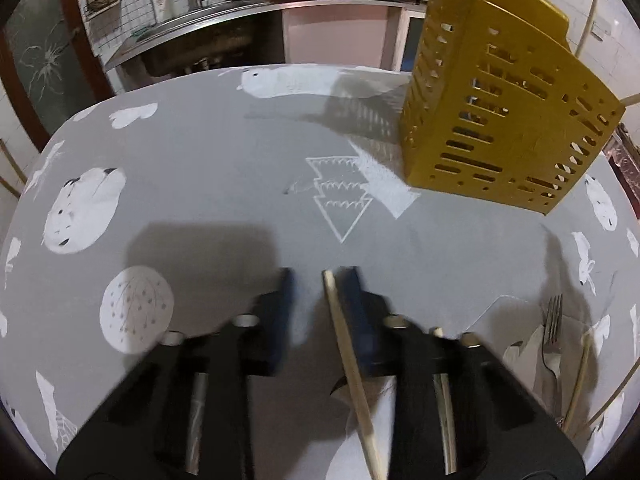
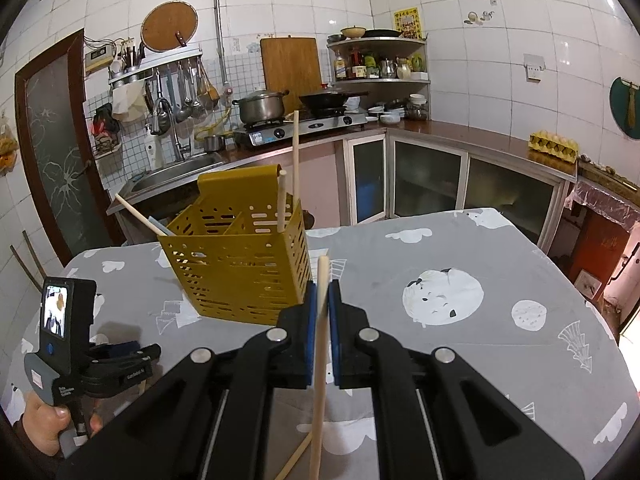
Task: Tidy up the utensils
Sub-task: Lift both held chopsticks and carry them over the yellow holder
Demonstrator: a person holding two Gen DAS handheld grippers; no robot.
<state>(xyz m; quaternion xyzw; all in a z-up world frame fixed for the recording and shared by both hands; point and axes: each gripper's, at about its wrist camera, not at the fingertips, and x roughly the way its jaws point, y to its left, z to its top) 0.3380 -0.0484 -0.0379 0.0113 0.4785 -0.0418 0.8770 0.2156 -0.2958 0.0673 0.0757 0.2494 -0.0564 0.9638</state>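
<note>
My right claw is clamped on a pale wooden chopstick, pinched partway up the shaft, tip poking just above the blue pads. My left claw sits low over the table: jaws narrow but with a gap, a second pale wooden chopstick lying against the inner face of its right pad. No squeeze visible, so I read it as not gripping.

Handling, my judgement: the sticks are light, stiff, smooth and round, so they can roll or pivot in the pads. Better to grip mid-shaft, square across, with firm pressure. Not fragile.

The target is the yellow slotted plastic utensil caddy, standing on the grey patterned tablecloth, centre-left in the right view, upper right in the left view. It looks light, so it may slide or tip if nudged.

Counts:
- Chopsticks in the caddy: 3 visible, two upright at its right corner and one leaning out left.
- Chopsticks at the claws: 2.
- Loose sticks on the table, lower right of the left view: at least 2 thin ones, exact count unclear.
- Metal fork: 1, lying flat beside those.
- Caddy: 1, divided inside.
</note>
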